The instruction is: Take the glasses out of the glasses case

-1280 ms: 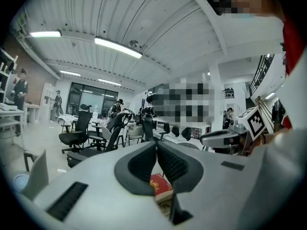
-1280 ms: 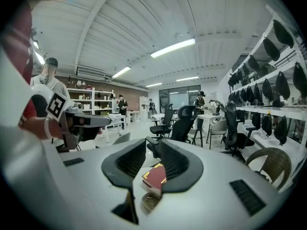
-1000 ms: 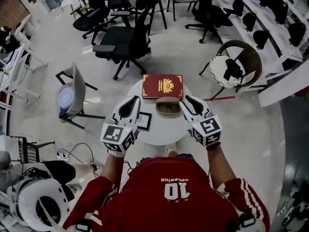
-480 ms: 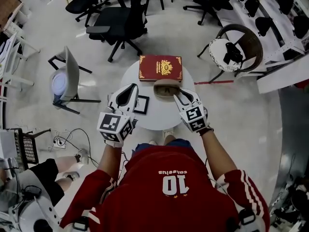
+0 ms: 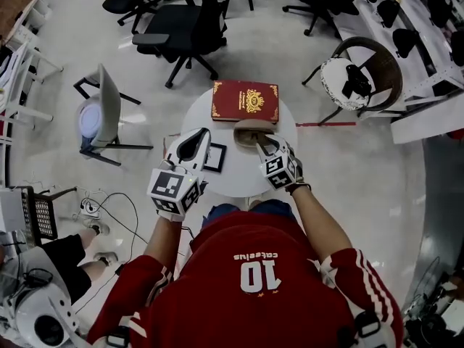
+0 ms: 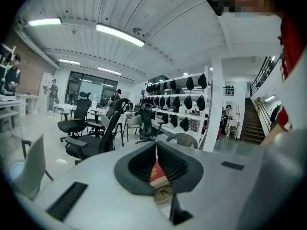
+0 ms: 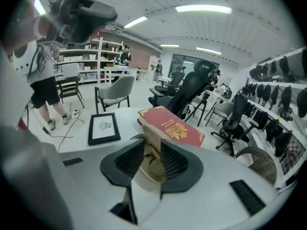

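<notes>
Right gripper (image 5: 262, 145) has slid forward since a second ago and now sits right over the near end of the glasses case (image 5: 249, 130). The left gripper (image 5: 191, 148) has barely budged and hangs above the table (image 5: 239, 183) by the small picture frame (image 5: 215, 158). The case lies open just in front of the red book (image 5: 245, 101), with the glasses (image 7: 156, 169) still inside.

My worry: the right jaws stand apart, and the case's wall sits in the gap as well as the glasses. If they close like that, I think they pinch the lip too and the whole case comes up, or gets shoved into the book. Nothing is pinning the case down, since the left jaws are pressed together on nothing and well off to the side.

From the head view you only get a tan oval half covered by the gripper, no glasses at all. The right gripper view is the one that shows a lens and a bit of frame between the pads. The left gripper view just gives a sliver of book and case past its closed jaws
</notes>
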{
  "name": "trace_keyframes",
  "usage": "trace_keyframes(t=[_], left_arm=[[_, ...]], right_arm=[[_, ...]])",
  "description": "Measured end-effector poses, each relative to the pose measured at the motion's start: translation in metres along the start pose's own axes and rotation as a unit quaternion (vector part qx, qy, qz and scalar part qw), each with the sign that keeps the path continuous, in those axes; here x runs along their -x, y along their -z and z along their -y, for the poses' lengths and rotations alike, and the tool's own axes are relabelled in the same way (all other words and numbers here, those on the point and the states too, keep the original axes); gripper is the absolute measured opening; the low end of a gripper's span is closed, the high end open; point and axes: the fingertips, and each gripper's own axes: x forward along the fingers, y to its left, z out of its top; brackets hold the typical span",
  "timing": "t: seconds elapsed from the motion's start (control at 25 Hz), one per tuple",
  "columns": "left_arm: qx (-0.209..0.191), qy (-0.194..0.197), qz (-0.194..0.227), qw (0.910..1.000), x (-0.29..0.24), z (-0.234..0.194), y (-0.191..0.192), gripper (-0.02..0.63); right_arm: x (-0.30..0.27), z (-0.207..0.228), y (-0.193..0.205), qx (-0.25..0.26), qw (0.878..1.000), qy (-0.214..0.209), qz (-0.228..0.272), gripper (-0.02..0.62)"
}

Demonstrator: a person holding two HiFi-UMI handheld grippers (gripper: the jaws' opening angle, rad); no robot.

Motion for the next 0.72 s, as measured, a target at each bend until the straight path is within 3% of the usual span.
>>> trace_keyframes(t=[0.24, 0.72], left_arm=[[-0.008, -0.006, -0.008, 0.9999, -0.002, -0.003, 0.009, 0.018], [0.006, -0.022, -0.023, 0.9995, -0.006, -0.011, 0.036, 0.018]], right_arm=[[-0.038, 0.008, 0.029, -0.017, 0.999, -0.004, -0.036, 0.114], [-0.088, 0.017, 0.059, 0.017, 0.998, 0.0, -0.061, 0.114]])
